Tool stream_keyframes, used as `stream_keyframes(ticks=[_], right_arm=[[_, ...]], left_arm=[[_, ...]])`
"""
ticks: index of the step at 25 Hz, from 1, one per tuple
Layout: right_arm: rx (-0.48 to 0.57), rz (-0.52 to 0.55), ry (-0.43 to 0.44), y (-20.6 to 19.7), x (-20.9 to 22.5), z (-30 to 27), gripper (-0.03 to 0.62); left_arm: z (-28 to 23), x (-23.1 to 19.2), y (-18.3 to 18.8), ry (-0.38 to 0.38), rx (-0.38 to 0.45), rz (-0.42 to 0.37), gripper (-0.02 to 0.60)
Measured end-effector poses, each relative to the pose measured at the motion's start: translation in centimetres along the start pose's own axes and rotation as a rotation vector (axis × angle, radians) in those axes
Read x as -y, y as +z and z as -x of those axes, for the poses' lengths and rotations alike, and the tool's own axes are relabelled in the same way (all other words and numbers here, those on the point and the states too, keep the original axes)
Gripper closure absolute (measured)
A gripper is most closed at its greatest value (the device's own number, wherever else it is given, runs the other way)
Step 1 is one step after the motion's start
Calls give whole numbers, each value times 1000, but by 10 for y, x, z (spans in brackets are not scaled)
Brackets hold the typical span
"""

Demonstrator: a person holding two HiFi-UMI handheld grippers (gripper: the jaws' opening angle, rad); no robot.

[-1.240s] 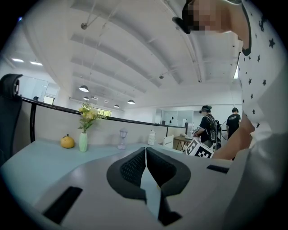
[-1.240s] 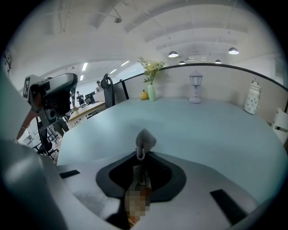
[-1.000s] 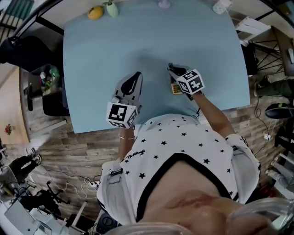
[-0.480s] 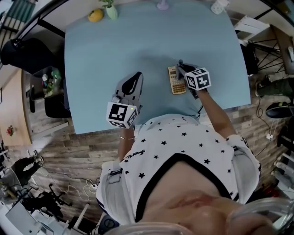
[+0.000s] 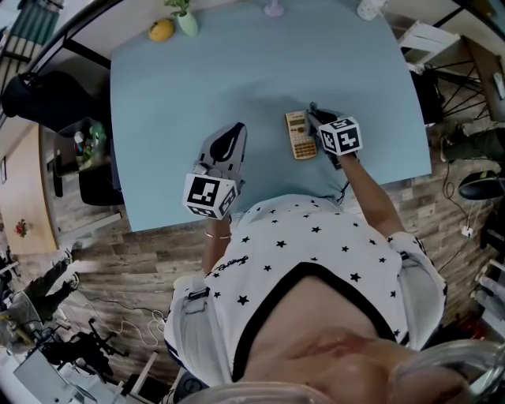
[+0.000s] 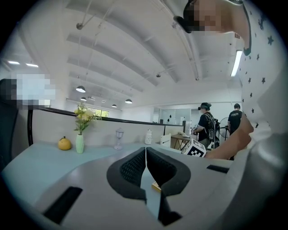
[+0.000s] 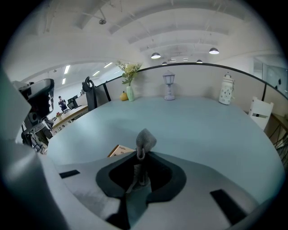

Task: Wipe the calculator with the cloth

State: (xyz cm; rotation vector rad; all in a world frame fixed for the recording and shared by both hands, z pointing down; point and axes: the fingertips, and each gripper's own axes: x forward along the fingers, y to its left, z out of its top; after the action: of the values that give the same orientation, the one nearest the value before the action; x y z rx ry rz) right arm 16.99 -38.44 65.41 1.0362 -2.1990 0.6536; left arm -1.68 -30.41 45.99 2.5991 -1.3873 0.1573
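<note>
On the pale blue tabletop [image 5: 197, 95] we see the small tan rectangular calculator [image 5: 300, 135] lying flat, close to the table edge nearest us. Just to the right of the calculator sits our right gripper [image 5: 314, 113], its black-and-white marker cube turned toward us. Its jaws are clamped on a small grey knitted cloth [image 7: 145, 140], and a bunched tuft of that cloth pokes up past the fingertips. From the right gripper view, a corner of the calculator shows just left of the jaws, close beside the cloth; we cannot tell whether cloth and calculator touch.

Off to the left of the calculator, clearly apart from it, we hold our left gripper [image 5: 234, 130] low over the table. Its jaws are pressed together, tips meeting, with nothing between them. From the left gripper view, a yellowish corner of the calculator peeks out behind the dark ribbed pads [image 6: 132, 168].

Far beyond the calculator, along the table's far edge, stands a round yellow fruit [image 5: 162, 30] with a pale green vase of yellow flowers [image 5: 187, 22] just beside it. Farther right along that edge are a small lantern-shaped lamp [image 7: 169, 85] and a white jar [image 7: 226, 90].
</note>
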Motion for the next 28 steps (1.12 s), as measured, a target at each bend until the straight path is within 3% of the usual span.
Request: stream_keyframes(ticks=[6, 12, 17, 28], right_arm=[[52, -28, 19, 7, -2, 7, 539], [116, 1, 146, 26, -50, 13, 539], [86, 61, 208, 15, -86, 9, 539], [23, 77, 167, -9, -73, -2, 539]], left_arm=[[1, 7, 3, -2, 3, -10, 551], [4, 11, 2, 3, 4, -10, 551], [8, 14, 4, -2, 7, -12, 551], [12, 15, 3, 4, 5, -13, 551]])
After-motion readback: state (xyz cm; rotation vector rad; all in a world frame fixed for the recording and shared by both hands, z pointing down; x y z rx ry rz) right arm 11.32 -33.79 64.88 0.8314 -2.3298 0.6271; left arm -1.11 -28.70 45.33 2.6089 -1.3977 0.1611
